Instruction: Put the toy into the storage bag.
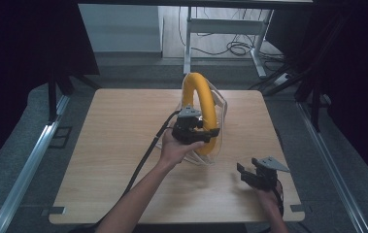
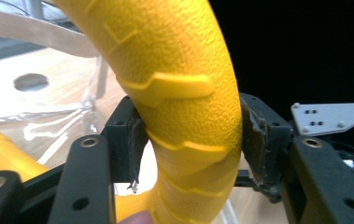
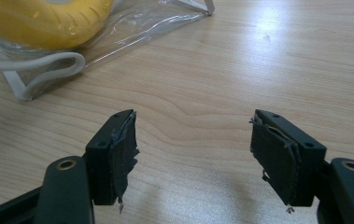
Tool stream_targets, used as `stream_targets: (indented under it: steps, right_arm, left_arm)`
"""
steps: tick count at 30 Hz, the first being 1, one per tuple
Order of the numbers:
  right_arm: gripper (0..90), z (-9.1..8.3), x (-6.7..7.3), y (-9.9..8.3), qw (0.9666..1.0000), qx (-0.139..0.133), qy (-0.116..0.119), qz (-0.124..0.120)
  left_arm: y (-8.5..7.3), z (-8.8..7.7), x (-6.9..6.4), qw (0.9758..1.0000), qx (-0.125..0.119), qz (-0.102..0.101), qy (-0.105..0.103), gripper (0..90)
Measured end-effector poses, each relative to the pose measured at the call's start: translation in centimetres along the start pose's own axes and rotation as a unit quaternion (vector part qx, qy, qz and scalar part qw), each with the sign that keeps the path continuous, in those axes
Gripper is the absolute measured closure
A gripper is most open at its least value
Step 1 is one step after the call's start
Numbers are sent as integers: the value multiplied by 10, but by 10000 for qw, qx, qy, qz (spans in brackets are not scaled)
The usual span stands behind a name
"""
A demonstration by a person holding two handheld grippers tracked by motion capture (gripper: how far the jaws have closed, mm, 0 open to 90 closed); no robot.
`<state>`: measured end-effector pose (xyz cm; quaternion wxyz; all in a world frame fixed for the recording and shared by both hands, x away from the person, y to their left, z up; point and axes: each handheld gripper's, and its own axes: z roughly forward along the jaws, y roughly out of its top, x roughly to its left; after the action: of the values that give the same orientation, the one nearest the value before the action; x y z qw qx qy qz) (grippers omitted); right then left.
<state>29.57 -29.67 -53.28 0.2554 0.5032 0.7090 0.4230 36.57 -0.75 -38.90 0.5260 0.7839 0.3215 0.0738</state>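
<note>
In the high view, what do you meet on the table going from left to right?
Person's left forearm → left gripper on the yellow ring in its clear bag → right gripper, jaws open over bare table.

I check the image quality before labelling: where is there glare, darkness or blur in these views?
High view: dim, black surroundings, only the table lit. Left gripper view: yellow ring close and sharp, the clear bag behind it washed out and blurred. Right gripper view: pale glare on the wood, far edge soft.
</note>
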Motion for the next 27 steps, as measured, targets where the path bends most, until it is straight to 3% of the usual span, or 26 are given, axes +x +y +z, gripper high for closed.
stream_targets:
  steps: [2, 7, 17, 19, 27]
  right_arm:
    - [319, 0, 0, 0, 10000, -5, 3, 24]
    - [319, 0, -3, 1, 10000, -42, -1, 33]
    - [318, -1, -6, 2, 10000, -60, -16, 57]
    - [318, -1, -6, 2, 10000, -65, -22, 57]
    - [318, 2, -1, 7, 10000, -81, -20, -15]
  left_arm:
    - [2, 1, 0, 10000, 12, -31, 42, 394]
    - [3, -3, 5, 9996, -131, -244, -81, 314]
    - [-1, -31, 6, 9992, -343, -147, -138, 281]
    - [-5, -37, 9, 9989, -384, -207, -176, 280]
    - [-25, -65, 22, 9988, -412, -247, 83, 280]
